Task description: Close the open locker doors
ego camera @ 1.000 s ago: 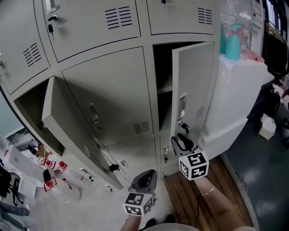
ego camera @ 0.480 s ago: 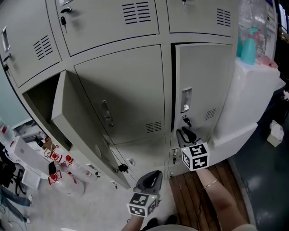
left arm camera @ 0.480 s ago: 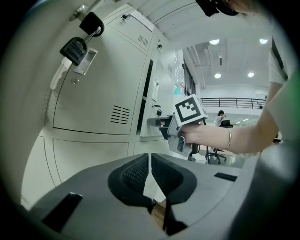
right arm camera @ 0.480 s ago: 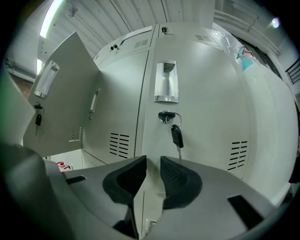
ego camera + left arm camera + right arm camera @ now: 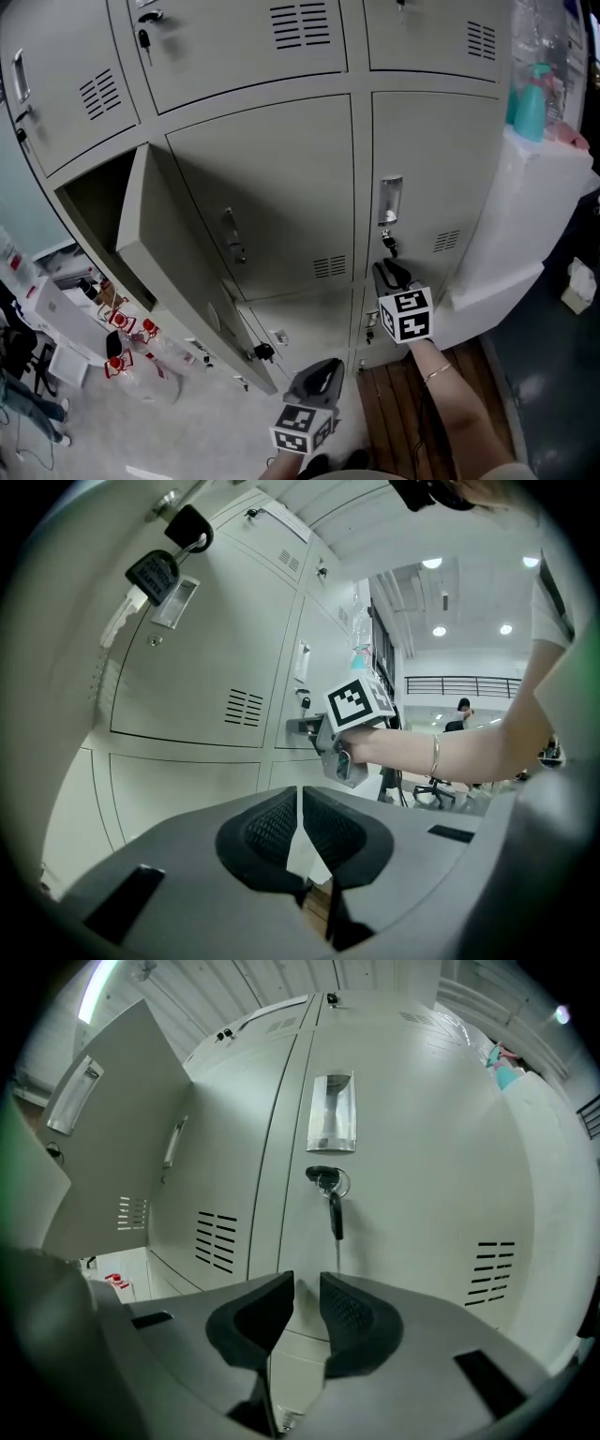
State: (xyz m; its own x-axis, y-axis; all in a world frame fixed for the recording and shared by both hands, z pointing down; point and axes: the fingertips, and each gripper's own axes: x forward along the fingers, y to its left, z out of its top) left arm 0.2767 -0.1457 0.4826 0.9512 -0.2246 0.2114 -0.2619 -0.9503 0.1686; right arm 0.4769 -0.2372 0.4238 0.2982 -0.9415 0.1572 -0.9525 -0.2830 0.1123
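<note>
The grey locker door (image 5: 431, 187) in the middle row at right lies flush with its neighbours; its key (image 5: 387, 246) hangs under the handle recess (image 5: 391, 200). My right gripper (image 5: 384, 270) points at this door just below the key (image 5: 335, 1213). Its jaws have just been closing and still stand a little apart, so the right gripper (image 5: 307, 1283) is open with nothing between them. At left a locker door (image 5: 169, 244) stands swung out from its dark compartment (image 5: 94, 202). My left gripper (image 5: 319, 372) hangs low, shut and empty (image 5: 300, 799).
A white cabinet (image 5: 525, 216) with a teal spray bottle (image 5: 530, 103) stands right of the lockers. Wooden slats (image 5: 403, 403) cover the floor under my right arm. Boxes and red-marked clutter (image 5: 112, 337) lie on the floor at left. A key (image 5: 262, 352) hangs on a lower door.
The right-hand door, ajar a second ago, has swung shut against the frame. My right gripper has followed it in toward the lockers. The left gripper has barely moved.
</note>
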